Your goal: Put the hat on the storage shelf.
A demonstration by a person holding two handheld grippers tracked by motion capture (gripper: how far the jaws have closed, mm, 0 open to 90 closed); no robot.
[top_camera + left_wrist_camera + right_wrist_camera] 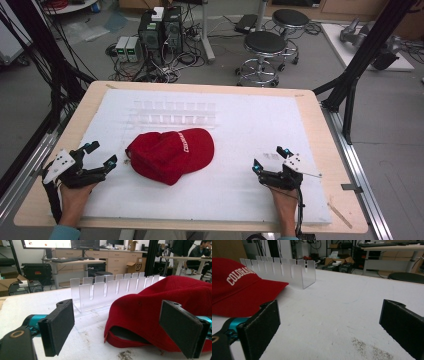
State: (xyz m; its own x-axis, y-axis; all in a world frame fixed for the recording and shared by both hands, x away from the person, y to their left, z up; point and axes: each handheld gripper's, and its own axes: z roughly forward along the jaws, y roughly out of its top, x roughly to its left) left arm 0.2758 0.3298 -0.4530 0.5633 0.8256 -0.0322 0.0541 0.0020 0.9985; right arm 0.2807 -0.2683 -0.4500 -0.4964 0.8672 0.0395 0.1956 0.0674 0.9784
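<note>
progress: nothing gripped yet, looks like the very start; red cap (170, 155) lies untouched on the white mat (240, 195), all of the handling is left to do
cap place: about mid-bench, a bit toward the left and the near half; crown up, brim pointing to the bench's right side, white lettering on the front
left gripper (101, 154): jaws spread wide, holding nothing; sits near the bench's near-left corner, just beside the cap's back edge, not touching as far as I can tell
left gripper view: cap (160, 312) fills the gap ahead between the pads, its back opening faces the gripper; judged closest to a grab
right gripper (268, 157): jaws spread, empty; near-right part of the bench, well apart from the cap
right gripper view: brim (249, 297) off to the left, bare mat ahead
other things: clear slotted rack (174, 113) behind the cap toward the far edge, empty slots; dark crumbs on the mat (372, 350) near the right gripper
in the way: nothing between either gripper and the cap; rack sits close behind it, could be bumped if the cap is pushed to the far edge
off bench: stools (265, 52), computers and cables on the floor beyond
</note>
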